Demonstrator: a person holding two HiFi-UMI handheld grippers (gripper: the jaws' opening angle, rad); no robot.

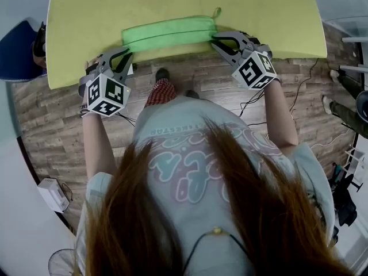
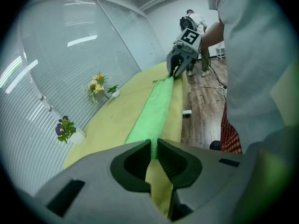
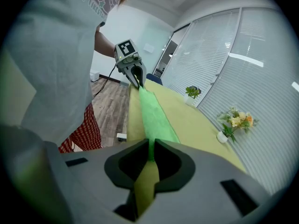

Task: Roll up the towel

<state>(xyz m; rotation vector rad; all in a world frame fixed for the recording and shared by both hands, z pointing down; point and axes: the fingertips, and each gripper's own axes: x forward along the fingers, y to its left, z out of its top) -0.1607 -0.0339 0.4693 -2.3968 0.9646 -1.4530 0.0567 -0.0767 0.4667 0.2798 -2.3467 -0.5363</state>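
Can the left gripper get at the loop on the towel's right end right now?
Probably not: the left gripper is shut on the towel's left end, and the loop sits at the far right corner, nearer the right gripper, which grips that end.

A green towel (image 1: 169, 33) lies folded into a long strip near the front edge of the yellow-green table (image 1: 86, 10), with a small loop (image 1: 217, 11) at its right end. The left gripper (image 1: 127, 54) meets the towel's left end and the right gripper (image 1: 216, 38) its right end, each with its tips drawn close together (a marker cube sits on the back of each). Below is the person's hair and pale shirt, over a wooden floor (image 1: 46, 114) with cables and a white box (image 1: 53, 193).
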